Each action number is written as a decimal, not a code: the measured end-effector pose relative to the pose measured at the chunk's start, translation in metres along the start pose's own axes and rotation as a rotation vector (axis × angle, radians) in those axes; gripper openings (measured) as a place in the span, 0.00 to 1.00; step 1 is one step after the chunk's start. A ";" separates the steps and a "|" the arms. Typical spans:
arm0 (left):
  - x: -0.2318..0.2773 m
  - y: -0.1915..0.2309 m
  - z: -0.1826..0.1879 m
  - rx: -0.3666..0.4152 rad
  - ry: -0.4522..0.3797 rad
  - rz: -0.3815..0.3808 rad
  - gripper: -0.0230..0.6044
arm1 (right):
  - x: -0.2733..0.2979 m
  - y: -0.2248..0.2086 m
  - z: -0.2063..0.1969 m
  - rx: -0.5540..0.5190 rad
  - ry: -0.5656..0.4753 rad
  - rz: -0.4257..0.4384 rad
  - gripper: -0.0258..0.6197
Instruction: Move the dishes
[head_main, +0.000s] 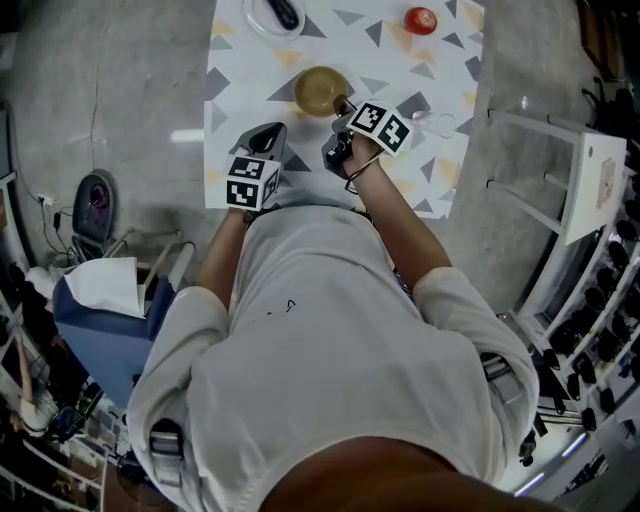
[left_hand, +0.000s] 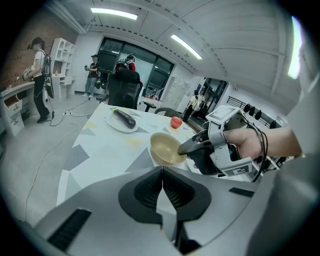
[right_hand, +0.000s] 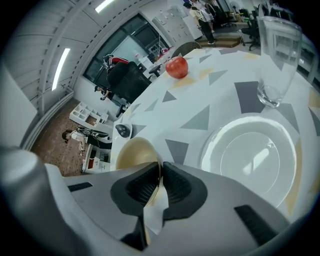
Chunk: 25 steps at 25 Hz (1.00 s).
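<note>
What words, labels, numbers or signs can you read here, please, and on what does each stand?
No text can be read anywhere.
Left marker cube and right marker cube: black-and-white square patterns only, no letters.
Paper sheet on the white rack: too small to read.
Shirt mark: too small to read.

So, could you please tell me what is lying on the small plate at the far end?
A dark eggplant lies on the plate; the plate's middle beneath it is covered.

A grey floor (head_main: 130, 90) surrounds a table (head_main: 240, 100) patterned with grey triangles; strip lights (left_hand: 114, 13) cross the white ceiling (left_hand: 215, 35); a black office chair (left_hand: 124, 87) fronts dark windows (left_hand: 150, 62); white shelves (left_hand: 61, 55) stand near a brick wall (left_hand: 17, 50).
</note>
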<state>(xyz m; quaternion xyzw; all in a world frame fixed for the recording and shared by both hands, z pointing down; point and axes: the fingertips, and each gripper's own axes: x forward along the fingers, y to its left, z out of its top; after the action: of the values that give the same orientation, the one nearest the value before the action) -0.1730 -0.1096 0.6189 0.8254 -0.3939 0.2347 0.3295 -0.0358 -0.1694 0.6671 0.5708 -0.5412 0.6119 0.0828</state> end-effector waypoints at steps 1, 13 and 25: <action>0.001 -0.001 0.000 0.001 0.000 -0.001 0.07 | 0.001 -0.001 -0.001 0.002 0.001 -0.002 0.08; 0.005 -0.012 0.003 0.009 0.004 0.002 0.07 | 0.002 0.010 -0.004 -0.097 0.034 0.078 0.36; 0.023 -0.054 0.014 0.041 -0.003 -0.043 0.07 | -0.054 -0.002 -0.005 -0.408 -0.019 0.091 0.22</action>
<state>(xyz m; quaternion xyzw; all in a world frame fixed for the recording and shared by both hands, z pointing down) -0.1144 -0.1056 0.6050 0.8406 -0.3714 0.2345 0.3168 -0.0191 -0.1370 0.6270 0.5230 -0.6797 0.4875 0.1638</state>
